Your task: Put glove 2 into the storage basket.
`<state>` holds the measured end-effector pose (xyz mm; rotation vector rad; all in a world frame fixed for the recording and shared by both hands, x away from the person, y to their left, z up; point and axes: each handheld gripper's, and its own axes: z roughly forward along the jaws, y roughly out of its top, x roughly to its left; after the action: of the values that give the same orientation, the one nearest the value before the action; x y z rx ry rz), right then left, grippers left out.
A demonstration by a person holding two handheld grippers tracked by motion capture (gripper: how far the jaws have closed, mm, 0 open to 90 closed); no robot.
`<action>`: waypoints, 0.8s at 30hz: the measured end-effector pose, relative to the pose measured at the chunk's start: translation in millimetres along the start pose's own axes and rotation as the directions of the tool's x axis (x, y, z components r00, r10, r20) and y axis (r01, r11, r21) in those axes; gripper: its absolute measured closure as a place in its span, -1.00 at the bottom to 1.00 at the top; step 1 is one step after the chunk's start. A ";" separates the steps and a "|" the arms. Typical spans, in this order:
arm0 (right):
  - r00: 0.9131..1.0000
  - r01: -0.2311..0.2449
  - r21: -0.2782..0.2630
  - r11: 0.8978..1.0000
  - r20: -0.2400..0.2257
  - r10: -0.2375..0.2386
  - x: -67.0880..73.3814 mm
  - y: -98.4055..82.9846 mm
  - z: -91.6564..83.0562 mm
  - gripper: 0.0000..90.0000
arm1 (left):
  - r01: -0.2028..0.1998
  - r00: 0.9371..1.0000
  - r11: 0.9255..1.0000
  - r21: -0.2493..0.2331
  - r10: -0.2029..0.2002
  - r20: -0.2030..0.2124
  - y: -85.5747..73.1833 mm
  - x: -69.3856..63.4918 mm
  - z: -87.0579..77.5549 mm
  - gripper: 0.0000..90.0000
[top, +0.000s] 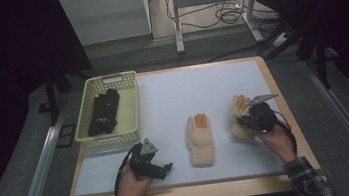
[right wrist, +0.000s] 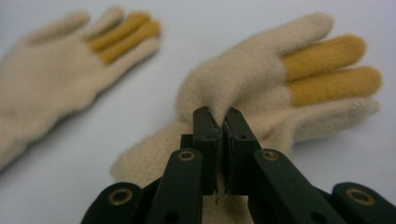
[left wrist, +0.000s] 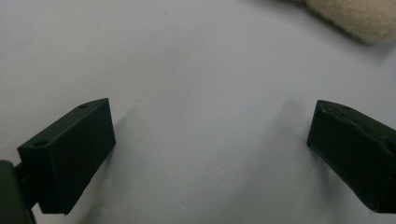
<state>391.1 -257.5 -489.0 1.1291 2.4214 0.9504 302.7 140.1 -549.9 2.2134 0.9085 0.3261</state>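
Pinching the right glove (right wrist: 252,88), right tongs (right wrist: 219,116) bunch its knit.

Right claw (right wrist: 223,122) pinches near glove (right wrist: 261,88); second glove (right wrist: 60,70) lies beyond.

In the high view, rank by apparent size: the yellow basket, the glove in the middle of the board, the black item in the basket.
1. Yellow basket
2. Black item
3. Middle glove
The last two look close; that order is unsure.

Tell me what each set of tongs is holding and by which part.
The right tongs pinch a fold of knit at the palm of the right-hand glove. The left tongs stand open over bare table, holding nothing.
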 end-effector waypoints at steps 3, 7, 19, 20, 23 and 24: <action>1.000 0.009 0.001 1.000 0.012 -0.009 4.1 -11.7 8.1 0.39 | 0.000 1.000 1.000 0.000 0.000 0.000 0.0 0.0 0.0 -0.98; 0.999 -0.017 -0.063 0.998 0.028 0.019 -0.5 -10.4 -7.2 0.14 | 0.000 1.000 1.000 0.000 0.000 0.000 0.0 0.0 0.0 -0.98; 0.987 -0.116 -0.035 0.993 0.109 0.119 -30.5 -31.3 9.4 0.25 | 0.000 1.000 1.000 0.000 0.000 0.000 0.0 0.0 0.0 -0.98; 0.986 -0.122 -0.049 0.991 0.105 0.127 -30.2 -33.0 10.1 0.34 | 0.000 1.000 1.000 0.000 0.000 0.000 0.0 0.0 0.0 -0.98; 0.987 -0.146 -0.054 0.988 0.059 0.149 -28.4 -34.6 9.6 0.88 | 0.001 1.000 1.000 0.000 -0.001 -0.001 0.0 -0.1 0.0 -0.98; 0.986 -0.147 -0.051 0.988 0.068 0.150 -26.4 -34.0 9.5 0.91 | 0.001 1.000 1.000 0.000 -0.001 -0.001 0.0 -0.1 0.0 -0.98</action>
<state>393.9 -289.6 -519.1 1.3195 2.2728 0.9868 302.7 140.1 -550.0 2.2127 0.9093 0.3268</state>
